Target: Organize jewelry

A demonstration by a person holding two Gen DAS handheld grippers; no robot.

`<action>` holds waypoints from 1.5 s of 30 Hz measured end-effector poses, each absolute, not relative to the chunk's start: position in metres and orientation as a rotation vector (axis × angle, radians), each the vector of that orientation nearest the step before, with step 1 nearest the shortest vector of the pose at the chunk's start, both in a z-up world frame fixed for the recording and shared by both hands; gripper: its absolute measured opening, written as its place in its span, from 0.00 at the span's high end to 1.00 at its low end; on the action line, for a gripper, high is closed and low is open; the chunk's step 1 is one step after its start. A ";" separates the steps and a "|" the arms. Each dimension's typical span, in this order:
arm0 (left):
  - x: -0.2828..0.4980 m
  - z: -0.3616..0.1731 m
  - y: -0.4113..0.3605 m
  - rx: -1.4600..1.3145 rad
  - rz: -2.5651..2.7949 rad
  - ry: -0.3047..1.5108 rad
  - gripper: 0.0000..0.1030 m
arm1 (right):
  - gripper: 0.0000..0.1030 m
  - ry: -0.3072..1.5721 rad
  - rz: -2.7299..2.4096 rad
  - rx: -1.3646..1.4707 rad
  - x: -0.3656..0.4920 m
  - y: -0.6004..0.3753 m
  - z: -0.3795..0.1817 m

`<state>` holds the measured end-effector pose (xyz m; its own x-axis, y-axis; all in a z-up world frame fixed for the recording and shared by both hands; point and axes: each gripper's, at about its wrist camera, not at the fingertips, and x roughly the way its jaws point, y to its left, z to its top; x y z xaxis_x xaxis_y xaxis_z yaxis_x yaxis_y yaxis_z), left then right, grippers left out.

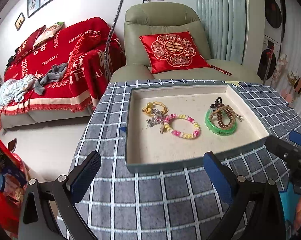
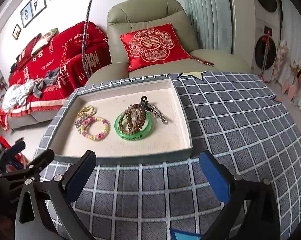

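A shallow grey tray (image 1: 150, 164) (image 2: 185, 120) with a cream lining sits on the checked tablecloth. In it lie a pink and yellow bead bracelet (image 1: 183, 126) (image 2: 96, 129), a yellow hair tie (image 1: 156, 107) (image 2: 87, 110), a silver sparkly piece (image 1: 153, 118) (image 2: 81, 122), a green bangle (image 1: 220, 125) (image 2: 133, 129) with brown bead bracelets (image 1: 222, 116) (image 2: 133, 117) on it, and dark hair clips (image 1: 216, 102) (image 2: 154, 109). My left gripper (image 1: 152, 168) is open and empty before the tray's near edge. My right gripper (image 2: 148, 167) is open and empty, also before the near edge.
The table carries a grey checked cloth (image 1: 150, 200) (image 2: 240, 124). Behind it stand a green armchair with a red cushion (image 1: 173, 51) (image 2: 152, 46) and a sofa under a red blanket (image 1: 50, 68). A flexible stand (image 1: 112, 30) rises at the table's far left.
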<state>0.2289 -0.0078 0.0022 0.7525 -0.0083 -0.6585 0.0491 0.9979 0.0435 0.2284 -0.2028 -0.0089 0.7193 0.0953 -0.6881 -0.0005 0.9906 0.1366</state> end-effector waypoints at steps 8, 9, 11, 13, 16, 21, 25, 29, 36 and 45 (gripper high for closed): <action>0.209 0.000 -0.003 0.033 -0.007 0.707 0.00 | 0.00 0.731 0.036 0.089 0.210 -0.197 -0.007; 0.208 0.000 -0.002 0.031 -0.006 0.706 0.00 | 0.00 0.727 0.035 0.086 0.209 -0.196 -0.007; 0.204 -0.001 -0.003 0.031 -0.007 0.703 0.00 | 0.00 0.717 0.033 0.078 0.205 -0.195 -0.005; 0.201 -0.001 -0.004 0.035 -0.007 0.702 0.00 | 0.00 0.707 0.028 0.062 0.202 -0.192 -0.003; 0.197 0.000 -0.005 0.033 -0.007 0.701 0.00 | 0.00 0.697 0.028 0.051 0.199 -0.190 0.000; 0.195 0.001 -0.006 0.030 -0.005 0.697 0.00 | 0.00 0.688 0.027 0.053 0.195 -0.190 0.003; 0.192 0.002 -0.006 0.031 -0.002 0.690 0.00 | 0.00 0.688 0.028 0.048 0.195 -0.189 0.003; 0.192 0.003 -0.005 0.029 0.000 0.690 0.00 | 0.00 0.688 0.027 0.048 0.194 -0.188 0.004; 0.192 0.002 -0.004 0.030 0.008 0.690 0.00 | 0.00 0.688 0.032 0.046 0.192 -0.184 0.005; 0.192 0.002 -0.003 0.029 0.009 0.692 0.00 | 0.00 0.689 0.032 0.046 0.192 -0.183 0.005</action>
